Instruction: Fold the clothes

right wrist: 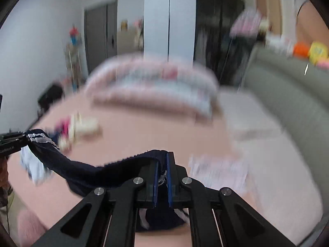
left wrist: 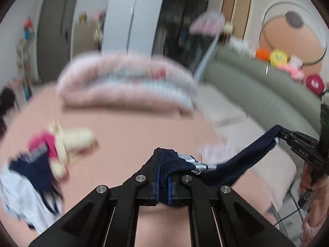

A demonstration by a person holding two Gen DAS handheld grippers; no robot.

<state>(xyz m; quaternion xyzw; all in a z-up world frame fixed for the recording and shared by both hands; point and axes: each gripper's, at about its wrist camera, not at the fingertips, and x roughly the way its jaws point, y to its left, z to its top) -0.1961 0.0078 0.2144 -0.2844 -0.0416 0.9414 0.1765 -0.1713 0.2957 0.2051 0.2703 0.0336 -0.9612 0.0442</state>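
Navy garment [left wrist: 232, 165] w/ a silver-striped trim hangs in the air btwn both tongs, above the pink bed [left wrist: 131, 129]; each grips one end so the cloth stretches into a sagging band, prob. to spread it out before laying it flat for a fold. Left tongs [left wrist: 163, 177] are nearly together, clamped on a bunched corner next to the silver trim, fabric squeezed btwn the blue pads. Right tongs [right wrist: 162, 177] are likewise pinched tight on the other end, w/ more cloth hanging down below them. In the left wrist view the right tongs sit far right, holding the band's tip; in the right wrist view the left tongs sit at the far left edge. Background is motion-blurred, so both seem mid-swing, tho that's a guess. On the bed: a pile of other clothes [left wrist: 30, 177] near left, a plush toy [left wrist: 70, 142] beside it, a rolled pink quilt [left wrist: 127, 84] at the far side, something pale and patterned [right wrist: 218, 170] near right, too blurred to identify.
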